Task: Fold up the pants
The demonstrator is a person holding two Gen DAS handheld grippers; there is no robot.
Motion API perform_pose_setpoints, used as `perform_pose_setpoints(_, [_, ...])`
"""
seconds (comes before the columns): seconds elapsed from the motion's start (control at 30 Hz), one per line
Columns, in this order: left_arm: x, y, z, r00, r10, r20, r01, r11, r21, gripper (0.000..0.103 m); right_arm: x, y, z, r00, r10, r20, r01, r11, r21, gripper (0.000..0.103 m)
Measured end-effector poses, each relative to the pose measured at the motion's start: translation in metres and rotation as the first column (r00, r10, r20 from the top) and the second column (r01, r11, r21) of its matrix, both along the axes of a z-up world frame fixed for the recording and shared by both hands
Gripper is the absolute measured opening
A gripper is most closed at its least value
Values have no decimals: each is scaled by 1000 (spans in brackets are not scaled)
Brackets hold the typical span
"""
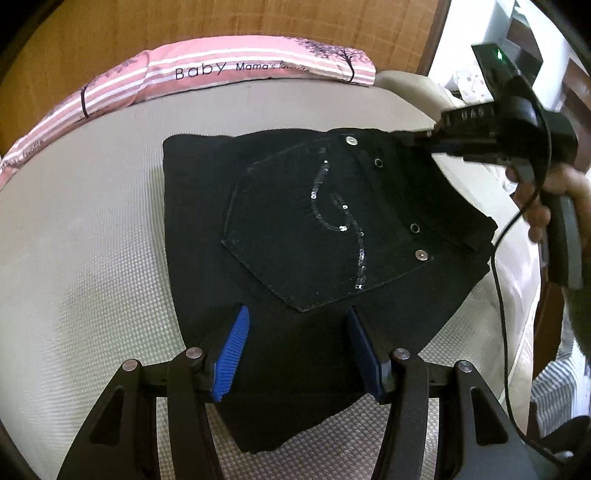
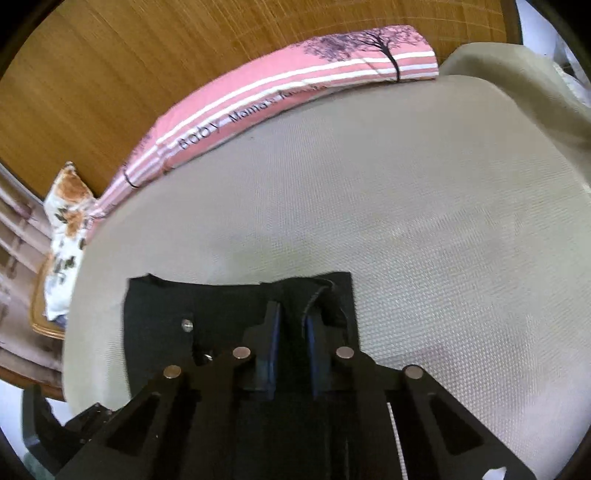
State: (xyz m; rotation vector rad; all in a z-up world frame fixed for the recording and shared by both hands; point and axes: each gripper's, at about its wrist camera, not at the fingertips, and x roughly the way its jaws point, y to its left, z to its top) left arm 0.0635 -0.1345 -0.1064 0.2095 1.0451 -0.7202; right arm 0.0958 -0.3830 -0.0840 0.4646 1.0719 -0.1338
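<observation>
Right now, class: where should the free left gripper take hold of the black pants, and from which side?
Grip the pants at the near edge just below the sequinned pocket, coming down from above. That edge lies flat between the open left gripper, opposite the corner the right gripper pinches.

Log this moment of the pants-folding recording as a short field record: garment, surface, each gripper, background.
garment: black pants, folded into a compact stack, sequined back pocket facing up
surface: beige textured mattress
left gripper: open above the near edge of the pants, nothing between its pads
right gripper: closed at the waistband end of the pants, with dark fabric between its blue pads
background: pink striped pillow printed "Baby" against a wooden headboard; floral cushion at the far left
</observation>
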Motion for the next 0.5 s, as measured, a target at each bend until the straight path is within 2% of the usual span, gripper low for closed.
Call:
perform_pose_setpoints(0.07, [-2, -1, -2, 1000, 3, 3, -3, 1000, 12, 56, -2, 0, -7, 1000, -1, -27, 1, 1000, -5, 10])
perform_pose_setpoints(0.13, [-3, -1, -1, 1000, 1, 9, -2, 1000, 16, 56, -8, 3, -1, 1000, 7, -15, -7, 1000, -11, 19])
perform_pose_setpoints(0.2, [-3, -1, 1, 1000, 4, 7, -4, 1000, 14, 56, -21, 1, 8, 1000, -14, -4, 14, 999, 29, 26])
perform_pose_setpoints(0.5, [-2, 6, 3, 999, 35, 1, -35, 999, 10, 56, -85, 6, 4, 998, 6, -54, 3, 986, 164, 27])
